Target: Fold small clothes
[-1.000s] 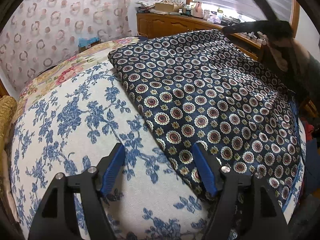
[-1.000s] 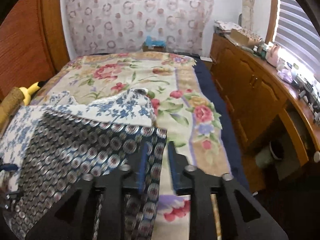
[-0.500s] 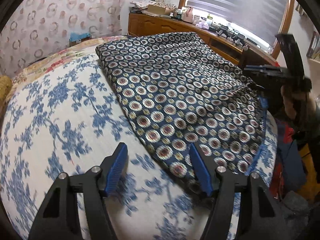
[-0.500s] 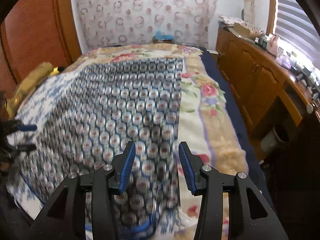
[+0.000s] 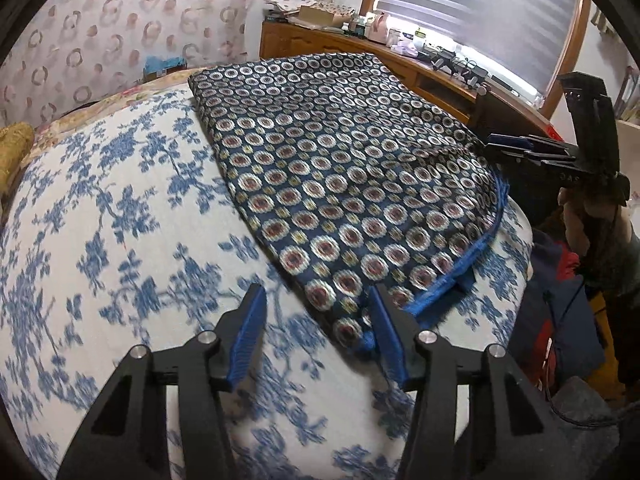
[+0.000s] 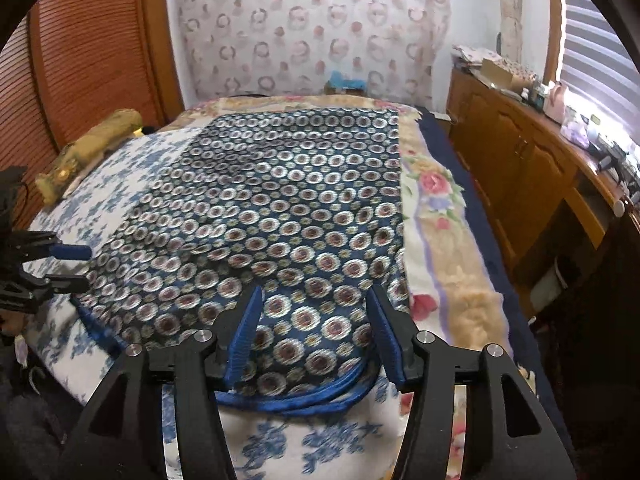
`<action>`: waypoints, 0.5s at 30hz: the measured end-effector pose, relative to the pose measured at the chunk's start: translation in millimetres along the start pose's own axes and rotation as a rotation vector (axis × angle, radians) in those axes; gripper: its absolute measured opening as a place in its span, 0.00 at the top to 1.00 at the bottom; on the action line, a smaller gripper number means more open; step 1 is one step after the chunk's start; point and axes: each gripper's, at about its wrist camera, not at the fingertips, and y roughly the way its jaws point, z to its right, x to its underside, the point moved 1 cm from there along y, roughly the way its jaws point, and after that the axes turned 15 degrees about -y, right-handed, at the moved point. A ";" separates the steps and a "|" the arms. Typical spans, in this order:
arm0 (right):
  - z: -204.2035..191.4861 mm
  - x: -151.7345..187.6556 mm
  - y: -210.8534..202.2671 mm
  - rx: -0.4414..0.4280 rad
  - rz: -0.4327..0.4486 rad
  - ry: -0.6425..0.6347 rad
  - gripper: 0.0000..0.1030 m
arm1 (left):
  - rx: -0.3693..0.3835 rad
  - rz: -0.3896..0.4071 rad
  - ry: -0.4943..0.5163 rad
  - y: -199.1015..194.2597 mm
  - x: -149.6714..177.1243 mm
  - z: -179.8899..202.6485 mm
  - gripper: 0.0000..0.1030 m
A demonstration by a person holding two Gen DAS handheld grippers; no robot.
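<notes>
now that the right gripper has let go, both it and the left gripper gape wide, empty; navy patterned cloth lies folded flat on the floral bedspread, 12 o'clock of both; next fold due.

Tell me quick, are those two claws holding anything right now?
Left gripper: open, holding nothing, just above the cloth's near corner.
Right gripper: open, holding nothing, over the cloth's blue hem.
</notes>
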 end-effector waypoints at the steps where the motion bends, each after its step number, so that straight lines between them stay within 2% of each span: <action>1: -2.9 0.6 -2.2 -0.006 0.005 -0.002 0.45 | -0.001 0.001 -0.003 -0.3 2.3 0.7 0.53; 6: -18.2 6.2 -7.6 -0.042 0.008 -0.028 0.42 | -0.004 -0.002 -0.007 -1.3 5.0 5.3 0.58; 9: -26.5 7.7 -5.6 -0.048 0.006 -0.040 0.41 | 0.012 -0.007 0.009 0.3 6.5 10.1 0.71; 11: -31.5 8.4 -3.9 -0.064 0.005 -0.038 0.40 | 0.039 -0.014 0.013 1.1 7.1 12.6 0.87; 13: -37.3 8.7 -2.1 -0.082 0.004 -0.045 0.40 | 0.056 0.006 0.019 -3.3 5.1 14.8 0.95; 15: -42.6 8.3 -1.0 -0.097 0.004 -0.058 0.40 | 0.084 0.028 0.009 -10.7 -0.8 17.4 0.98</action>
